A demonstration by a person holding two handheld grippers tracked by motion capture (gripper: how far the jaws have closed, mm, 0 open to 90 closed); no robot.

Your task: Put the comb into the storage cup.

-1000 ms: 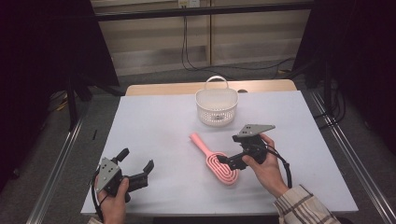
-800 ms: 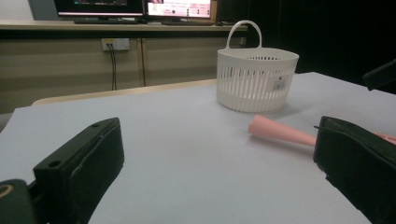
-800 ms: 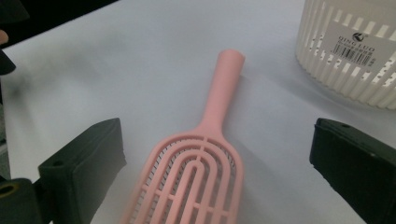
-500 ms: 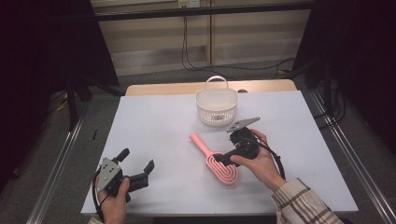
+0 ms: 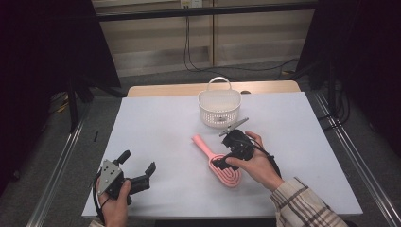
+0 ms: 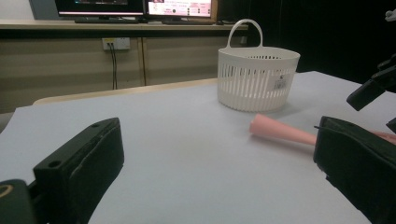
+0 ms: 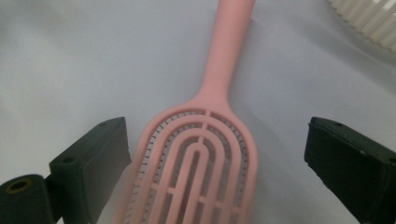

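— Beyond the right gripper (image 5: 222, 163), what sits in that basket (image 5: 219, 108)?
— Its inside can't be made out. It is white plastic, round, with slotted walls and a hoop handle, standing upright just past the gripper.
— And the surface (image 5: 165, 127)?
— Pale, smooth and matte, with a wood edge at the far side. Past it are beige wall panels, hanging cables and monitors.
— Where is the brush (image 7: 201, 154)?
— It lies flat beneath the right gripper, between its spread jaws, neither visibly touching it. It is pink plastic with a looped, vented head and a tapering handle pointing away.
— And the left gripper (image 5: 139, 175)?
— It is well off to the side, jaws apart, holding nothing.
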